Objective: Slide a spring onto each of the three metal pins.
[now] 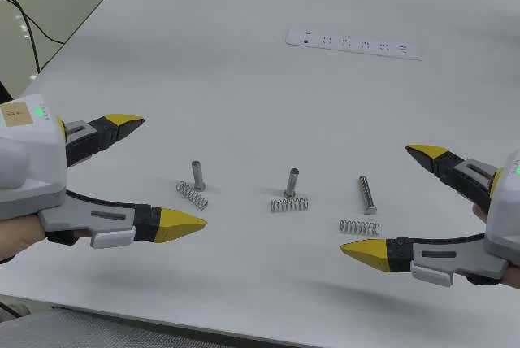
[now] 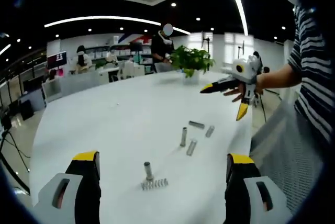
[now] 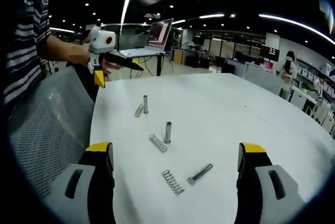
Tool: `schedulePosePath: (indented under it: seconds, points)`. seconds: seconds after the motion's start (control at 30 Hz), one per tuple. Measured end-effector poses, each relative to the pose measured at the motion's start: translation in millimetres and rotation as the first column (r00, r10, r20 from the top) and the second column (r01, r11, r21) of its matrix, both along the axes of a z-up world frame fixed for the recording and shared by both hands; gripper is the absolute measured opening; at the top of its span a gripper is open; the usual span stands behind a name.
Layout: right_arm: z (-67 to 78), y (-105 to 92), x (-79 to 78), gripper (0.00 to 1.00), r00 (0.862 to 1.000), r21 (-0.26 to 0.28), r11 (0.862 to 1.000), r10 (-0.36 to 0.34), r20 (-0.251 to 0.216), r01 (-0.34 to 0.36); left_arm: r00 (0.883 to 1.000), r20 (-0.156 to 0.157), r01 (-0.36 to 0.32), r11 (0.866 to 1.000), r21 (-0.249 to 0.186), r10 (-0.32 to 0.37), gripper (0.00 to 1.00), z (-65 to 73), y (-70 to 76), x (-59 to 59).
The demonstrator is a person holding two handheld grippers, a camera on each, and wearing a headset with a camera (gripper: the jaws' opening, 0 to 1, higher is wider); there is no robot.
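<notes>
3 silver pins, 2 upright, 1 lying, coiled springs beside; hand-held grippers released

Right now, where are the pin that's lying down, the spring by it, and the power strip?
lying pin (image 1: 366, 193), head view, middle of its shaft.
spring (image 1: 359, 227) beside it, head view, middle coils.
power strip (image 1: 353, 44), head view, its top face.

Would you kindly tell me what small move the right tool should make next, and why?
Probably lower the open right tool onto the nearest spring and close on it: all three springs lie loose beside their pins, none threaded. That pin lies flat, so the left tool may need to steady it.
</notes>
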State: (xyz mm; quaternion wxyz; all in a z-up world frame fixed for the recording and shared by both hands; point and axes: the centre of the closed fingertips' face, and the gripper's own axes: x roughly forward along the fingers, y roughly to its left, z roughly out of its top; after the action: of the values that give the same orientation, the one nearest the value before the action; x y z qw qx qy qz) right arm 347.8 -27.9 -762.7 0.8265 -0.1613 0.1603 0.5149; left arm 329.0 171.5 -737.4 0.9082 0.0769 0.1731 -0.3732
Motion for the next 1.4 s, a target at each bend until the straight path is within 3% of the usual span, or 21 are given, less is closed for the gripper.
schedulePosePath:
  seconds: [1.17,1.4]
  points:
    - [-8.9,-3.0,-1.2,0.99,1.0,-0.011,1.0,-0.004,-0.025,0.003,1.0,-0.005,0.005,1.0,-0.003,-0.005,0.98,-0.4,-1.5,-2.2]
    - [-15.3,-4.0,-3.6,0.99,0.999,-0.02,1.0,0.004,-0.038,-0.005,0.999,-0.035,0.016,1.0,0.0,-0.016,0.98,-8.1,2.2,-4.9]
